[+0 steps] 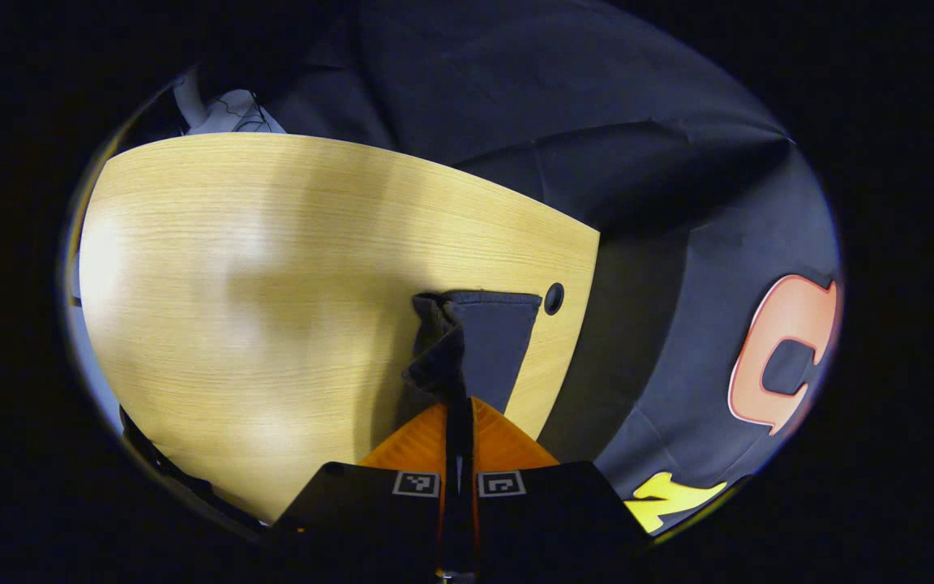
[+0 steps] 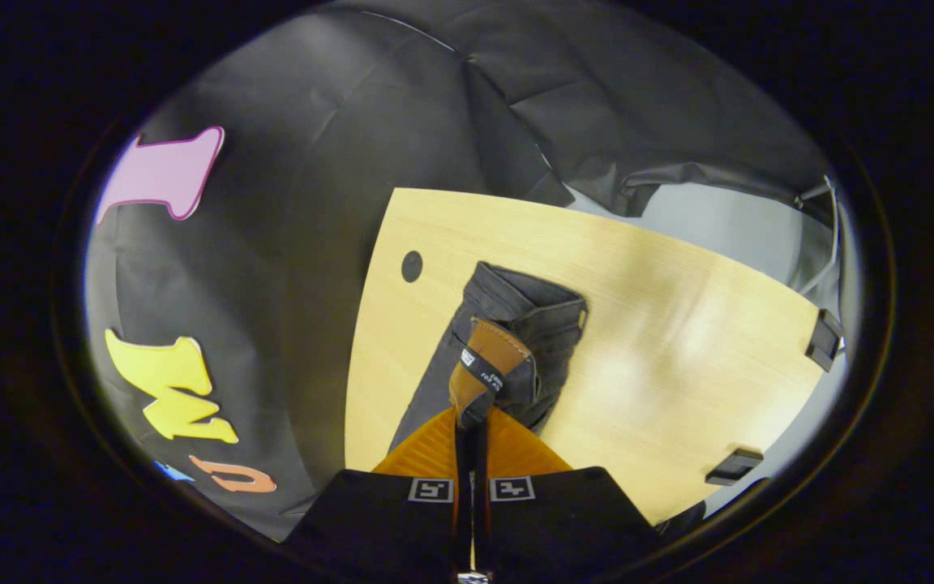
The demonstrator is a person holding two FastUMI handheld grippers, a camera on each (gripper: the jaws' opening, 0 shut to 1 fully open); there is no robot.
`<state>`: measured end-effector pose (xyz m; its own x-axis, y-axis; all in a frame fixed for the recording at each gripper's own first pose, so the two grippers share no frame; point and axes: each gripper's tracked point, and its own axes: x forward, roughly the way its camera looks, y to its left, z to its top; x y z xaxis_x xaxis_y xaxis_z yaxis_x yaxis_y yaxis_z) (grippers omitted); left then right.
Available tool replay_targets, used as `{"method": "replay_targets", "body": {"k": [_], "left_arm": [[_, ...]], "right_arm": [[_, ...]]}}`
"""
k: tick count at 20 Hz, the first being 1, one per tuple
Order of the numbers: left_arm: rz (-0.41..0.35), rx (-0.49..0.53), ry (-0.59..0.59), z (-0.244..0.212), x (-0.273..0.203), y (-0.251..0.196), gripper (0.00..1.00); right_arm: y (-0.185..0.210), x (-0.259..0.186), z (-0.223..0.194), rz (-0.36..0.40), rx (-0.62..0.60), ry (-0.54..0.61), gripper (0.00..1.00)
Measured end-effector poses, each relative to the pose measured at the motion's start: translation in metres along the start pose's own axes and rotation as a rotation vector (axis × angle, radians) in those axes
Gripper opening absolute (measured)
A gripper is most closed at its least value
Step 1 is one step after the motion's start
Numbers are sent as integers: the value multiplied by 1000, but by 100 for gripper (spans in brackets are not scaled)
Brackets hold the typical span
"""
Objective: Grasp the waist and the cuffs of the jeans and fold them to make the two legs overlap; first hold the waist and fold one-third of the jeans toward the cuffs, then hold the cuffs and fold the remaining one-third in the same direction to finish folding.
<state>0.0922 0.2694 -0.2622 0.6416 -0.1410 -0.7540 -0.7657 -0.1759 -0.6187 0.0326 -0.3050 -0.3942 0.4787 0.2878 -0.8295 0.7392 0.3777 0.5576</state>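
While both claws (image 1: 459, 414) (image 2: 471, 422) pinch them, jeans (image 2: 516, 324) hang above the table (image 2: 678, 324).

Both views steeply down, table (image 1: 272, 268) shared

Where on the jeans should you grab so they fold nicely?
Best at the ends, probably. The left hand-held gripper pinches the dark jeans at what looks like a cuff; the right hand-held gripper pinches the waist by the brown patch. Come from the near table edge, since the jeans hang long and narrow from those hems.
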Motion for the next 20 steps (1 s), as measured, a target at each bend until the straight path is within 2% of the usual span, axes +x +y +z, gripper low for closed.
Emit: {"method": "replay_targets", "body": {"k": [3, 8, 9, 10, 18, 20], "left_arm": [[10, 13, 3, 0, 29, -27, 3], [49, 25, 2, 2, 84, -56, 3], [64, 25, 1, 4, 95, -58, 11], [85, 35, -5, 6, 104, -58, 3], [177, 84, 16, 11, 153, -53, 3], [183, 65, 15, 11, 163, -50, 4]], "right_arm": [[28, 30, 15, -18, 4, 9, 2], [48, 78, 34, -42, 24, 37, 2], [49, 87, 37, -45, 32, 39, 2], [51, 96, 38, -47, 38, 47, 2], [35, 138, 47, -73, 122, 76, 1], [34, 147, 48, -79, 140, 76, 1]]}}
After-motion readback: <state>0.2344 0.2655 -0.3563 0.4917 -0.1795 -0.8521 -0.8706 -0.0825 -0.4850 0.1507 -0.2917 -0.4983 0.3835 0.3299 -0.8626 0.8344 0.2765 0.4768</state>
